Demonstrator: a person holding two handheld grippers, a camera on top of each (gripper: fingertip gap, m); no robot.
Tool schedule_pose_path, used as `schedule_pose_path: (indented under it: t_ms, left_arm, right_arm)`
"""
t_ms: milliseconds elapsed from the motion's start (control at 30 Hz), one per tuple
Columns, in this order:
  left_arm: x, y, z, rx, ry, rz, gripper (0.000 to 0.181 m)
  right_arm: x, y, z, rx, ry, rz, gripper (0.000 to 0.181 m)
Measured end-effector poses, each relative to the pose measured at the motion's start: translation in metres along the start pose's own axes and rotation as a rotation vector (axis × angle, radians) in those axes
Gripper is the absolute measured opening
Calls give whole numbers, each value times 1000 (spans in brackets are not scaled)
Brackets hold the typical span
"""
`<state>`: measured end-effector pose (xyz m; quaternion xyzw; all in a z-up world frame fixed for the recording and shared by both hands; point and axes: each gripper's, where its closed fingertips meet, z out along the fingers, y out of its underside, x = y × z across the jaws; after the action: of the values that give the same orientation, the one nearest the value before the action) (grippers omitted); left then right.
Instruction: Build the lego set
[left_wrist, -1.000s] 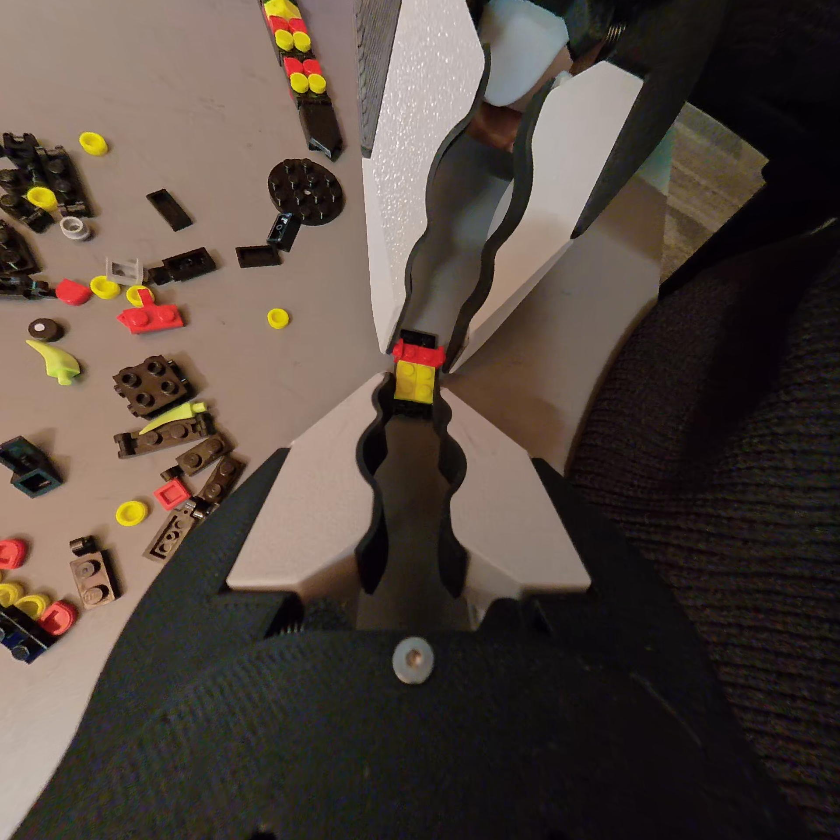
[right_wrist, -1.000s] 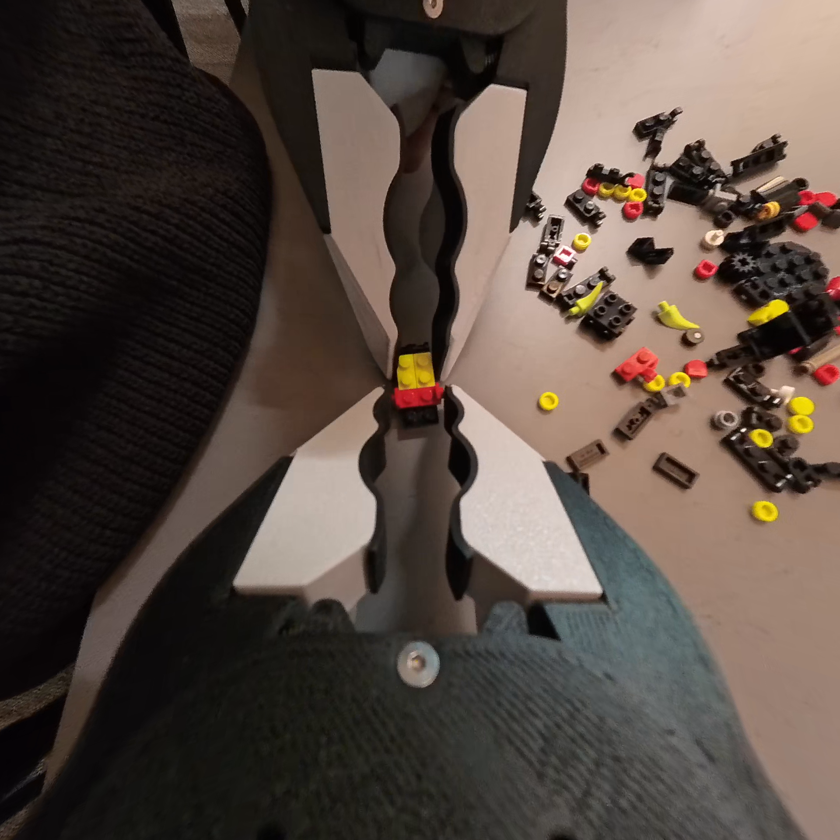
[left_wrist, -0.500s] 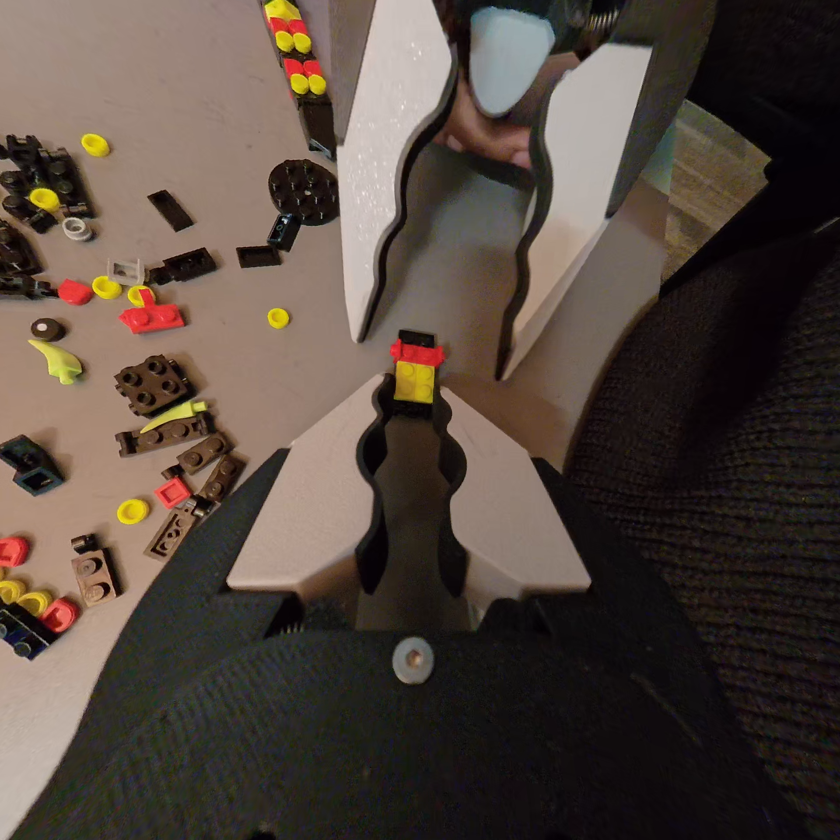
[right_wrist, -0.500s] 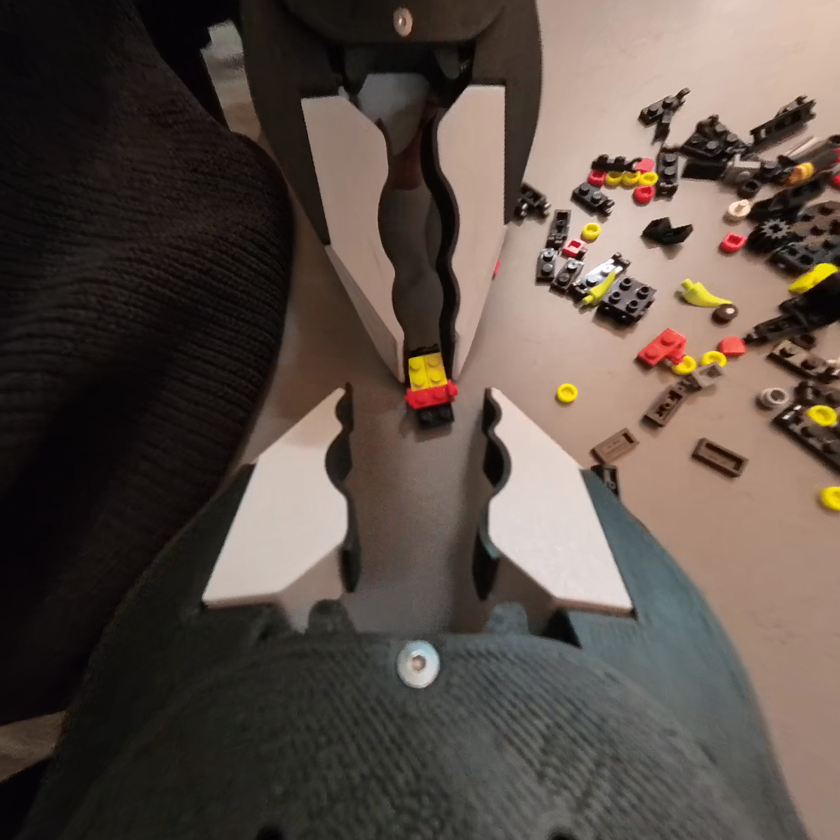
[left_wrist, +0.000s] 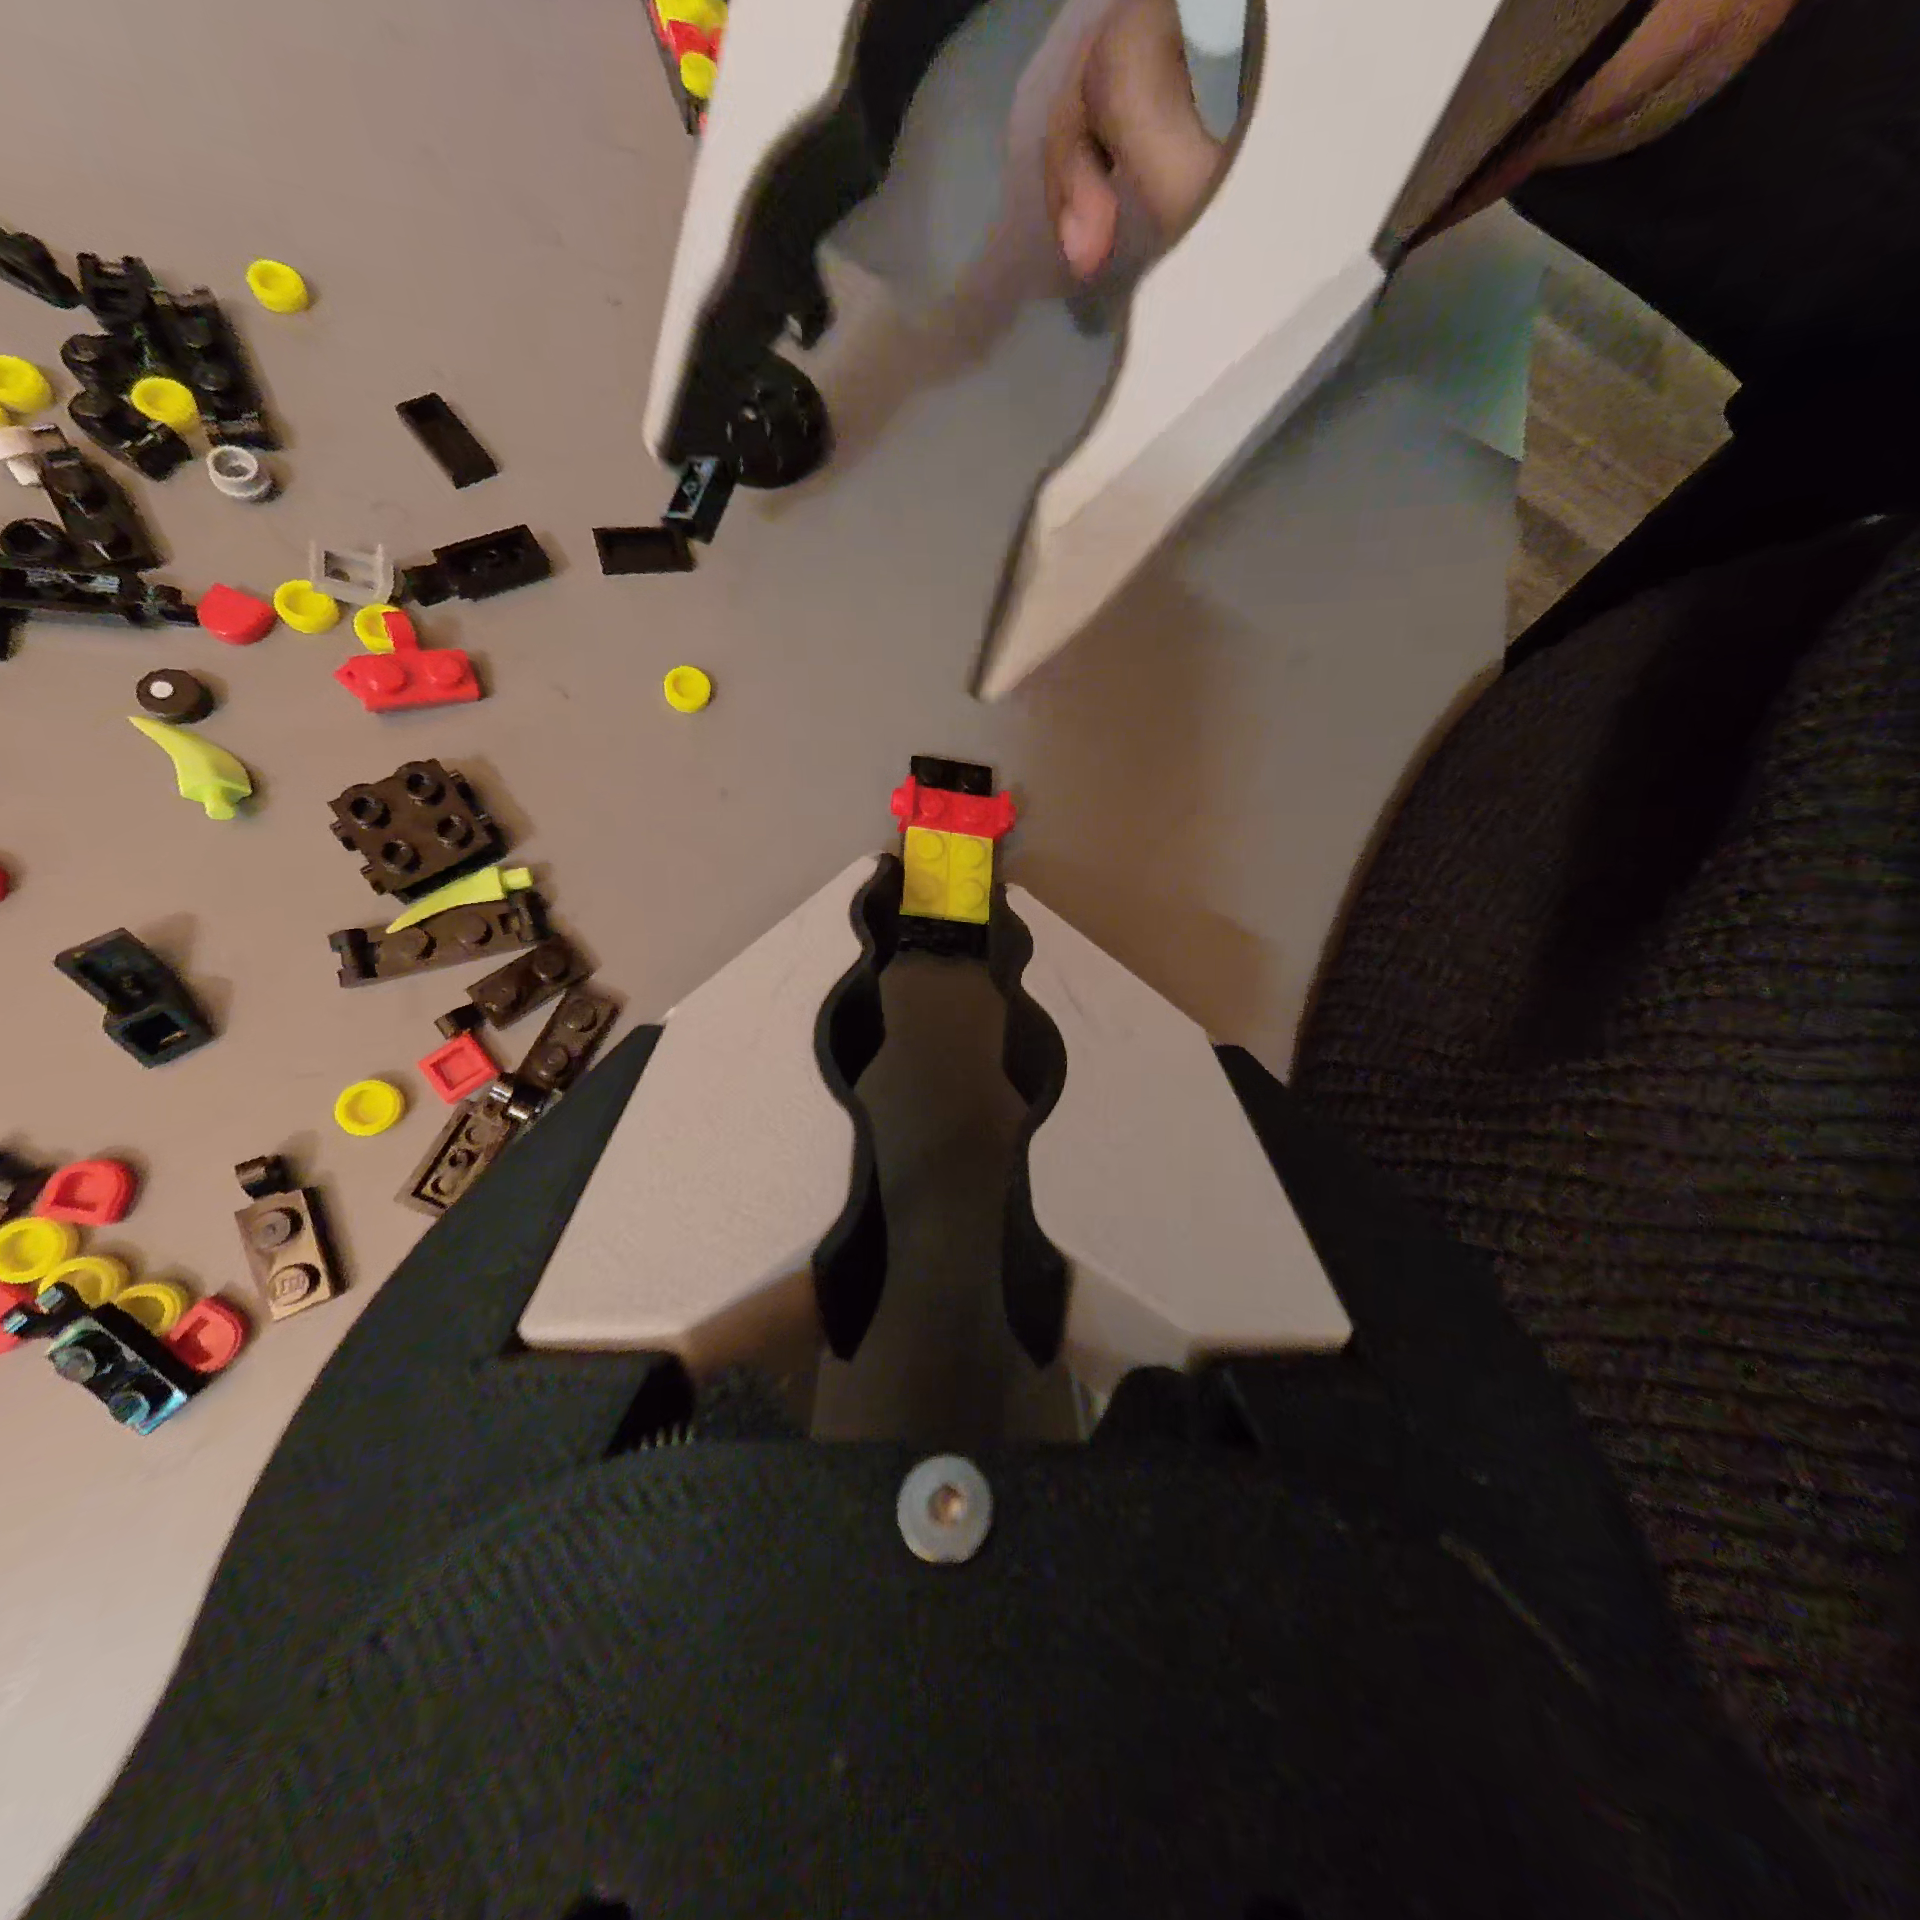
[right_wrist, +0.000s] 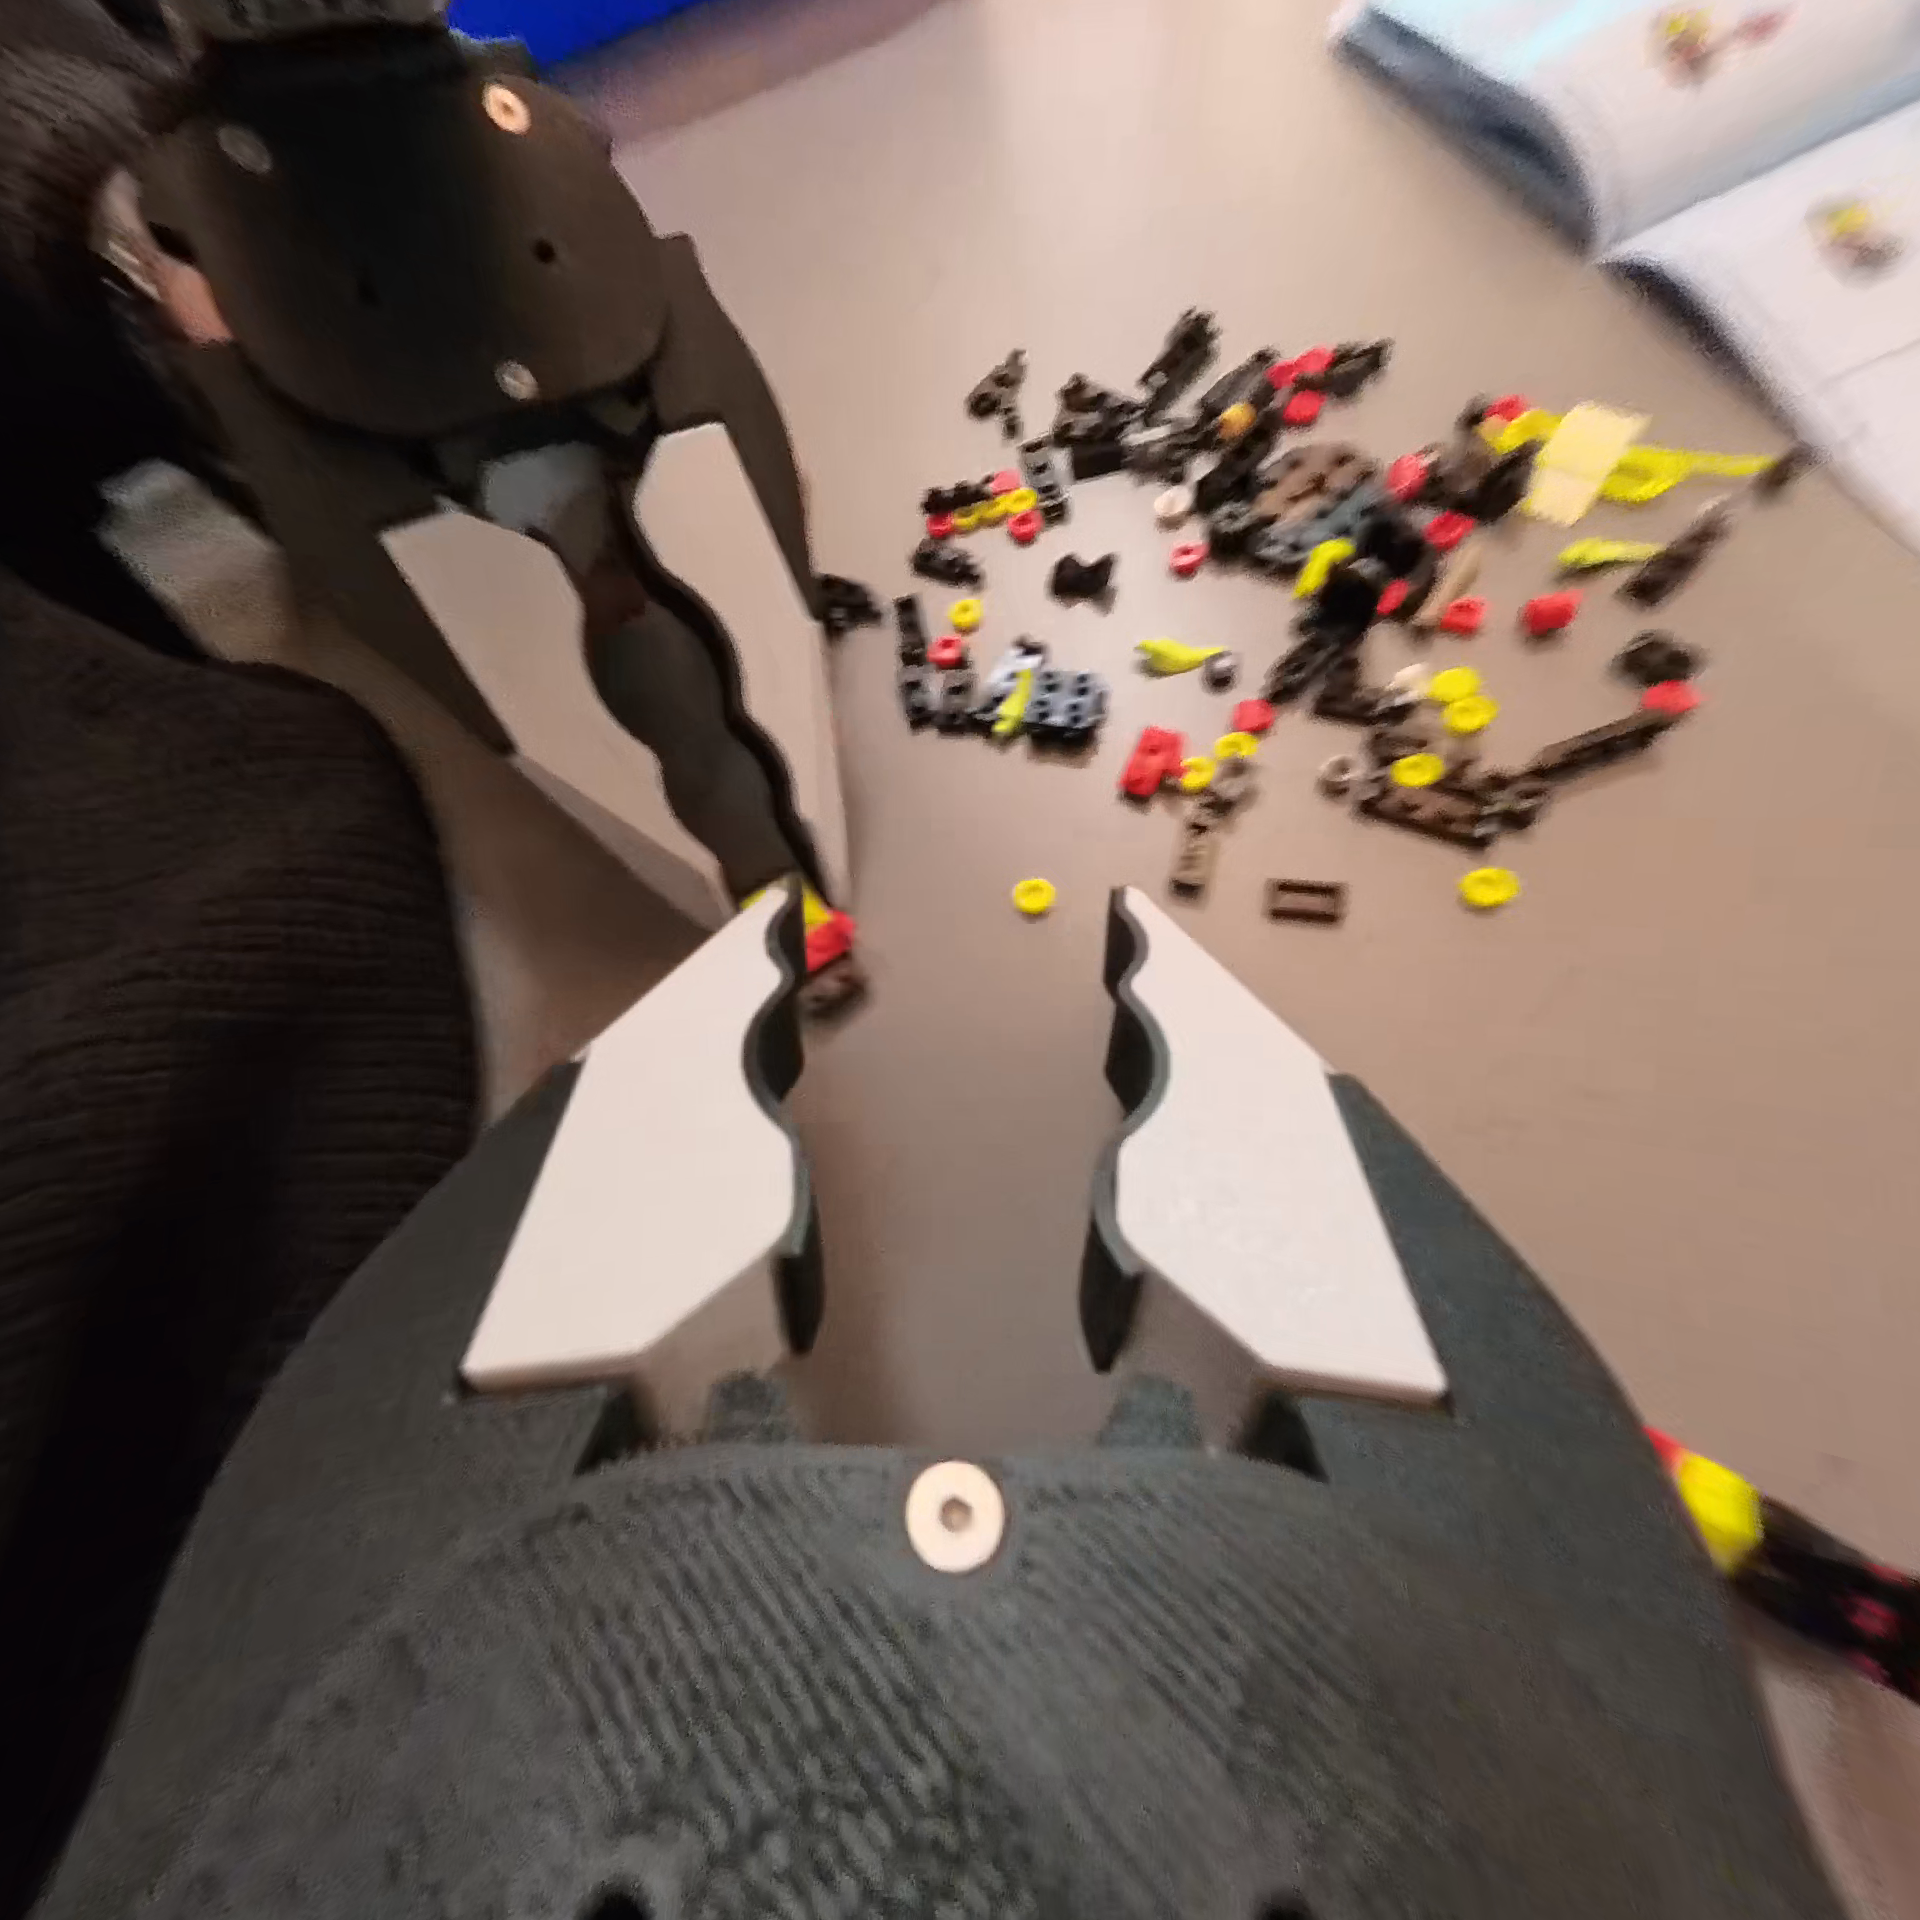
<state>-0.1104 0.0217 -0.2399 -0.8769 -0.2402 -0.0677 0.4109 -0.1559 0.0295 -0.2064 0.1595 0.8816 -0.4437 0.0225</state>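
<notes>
My left gripper (left_wrist: 940, 899) is shut on a small assembly (left_wrist: 951, 852) of yellow, red and black bricks, held just above the grey table (left_wrist: 520, 156). The red and black end sticks out past the fingertips. My right gripper (right_wrist: 948, 914) is open and empty. It shows in the left wrist view (left_wrist: 826, 569), drawn back beyond the assembly and apart from it. In the blurred right wrist view the left gripper (right_wrist: 795, 883) holds the assembly (right_wrist: 826, 935) beside my right gripper's left fingertip (right_wrist: 769, 925).
Loose black, red and yellow pieces (right_wrist: 1299, 623) lie scattered on the table, also at left in the left wrist view (left_wrist: 410, 675). A long black, red and yellow build (right_wrist: 1766, 1538) lies nearby. An open booklet (right_wrist: 1714, 156) lies far right. Dark knitted clothing (left_wrist: 1662, 1143) borders the table. My hands' fingertips stand some 6 cm from each other.
My right gripper opened and let go of the assembly, then drew back and swung aside. My left gripper stayed shut on the assembly and hardly moved.
</notes>
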Motion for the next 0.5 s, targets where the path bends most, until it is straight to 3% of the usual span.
schedule_pose_path:
  t_ms: [33,167,500]
  left_arm:
    - [0,1,-1,-2,-2,8,14]
    - [-2,2,-2,-10,-13,41,14]
    - [-3,4,-4,-15,-18,58,15]
  right_arm:
    - [9,-1,-2,-6,74,-75,52]
    - [40,-1,-12,-11,333,-317,39]
    - [45,-3,-14,17,323,-247,49]
